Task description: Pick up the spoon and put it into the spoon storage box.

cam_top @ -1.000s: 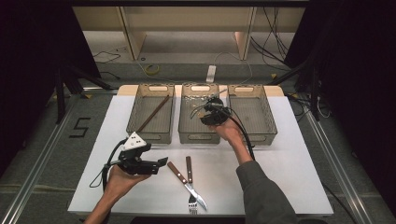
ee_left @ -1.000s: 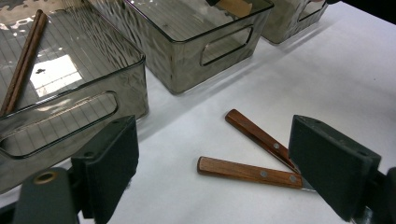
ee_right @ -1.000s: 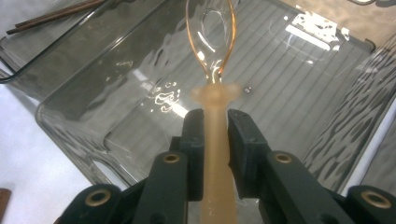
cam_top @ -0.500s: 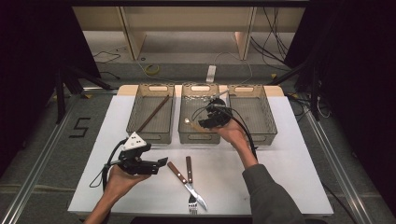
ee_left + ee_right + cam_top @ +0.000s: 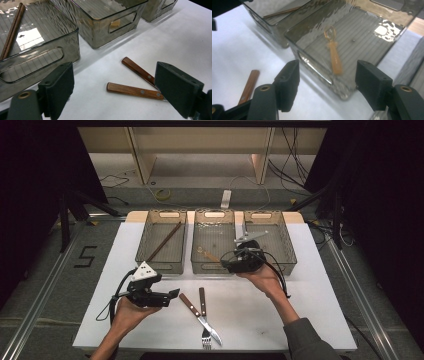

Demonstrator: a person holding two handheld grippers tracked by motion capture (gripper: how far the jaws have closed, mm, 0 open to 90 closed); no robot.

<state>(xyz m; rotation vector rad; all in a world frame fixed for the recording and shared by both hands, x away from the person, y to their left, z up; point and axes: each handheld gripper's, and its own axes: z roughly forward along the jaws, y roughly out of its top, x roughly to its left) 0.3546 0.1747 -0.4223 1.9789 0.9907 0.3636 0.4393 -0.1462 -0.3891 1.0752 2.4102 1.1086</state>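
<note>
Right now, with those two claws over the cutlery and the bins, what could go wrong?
The knife and fork lie crossed on the table, so the open left gripper might drag both when it closes on one. The right gripper, also open, hangs close to the middle bin; a careless move could knock its wall and jolt the spoon lying inside.
</note>
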